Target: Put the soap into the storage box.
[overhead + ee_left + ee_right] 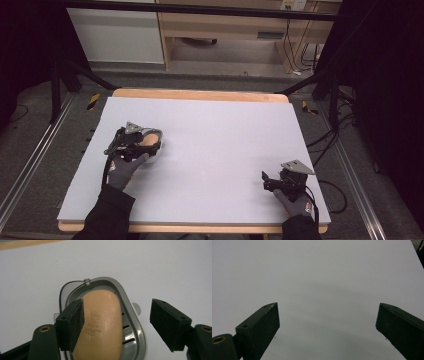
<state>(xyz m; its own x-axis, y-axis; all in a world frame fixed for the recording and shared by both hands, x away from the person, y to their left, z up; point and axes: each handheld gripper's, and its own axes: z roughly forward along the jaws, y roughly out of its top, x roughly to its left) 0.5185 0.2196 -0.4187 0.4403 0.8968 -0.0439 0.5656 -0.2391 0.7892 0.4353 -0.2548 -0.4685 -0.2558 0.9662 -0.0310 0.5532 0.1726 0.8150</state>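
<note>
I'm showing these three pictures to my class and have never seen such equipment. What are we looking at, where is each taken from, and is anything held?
A person in gloves holds hand-operated tongs in each hand at a white table. One picture looks down from above; the others come from cameras riding on each tool. The left tongs are open around a bar of soap lying in a grey soap dish; one pad is against the soap, the other apart, so nothing is gripped. The right tongs are open over bare table.

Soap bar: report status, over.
Left gripper open, straddling soap bar in grey dish. Right gripper open over bare table. Nothing in the way.
</note>
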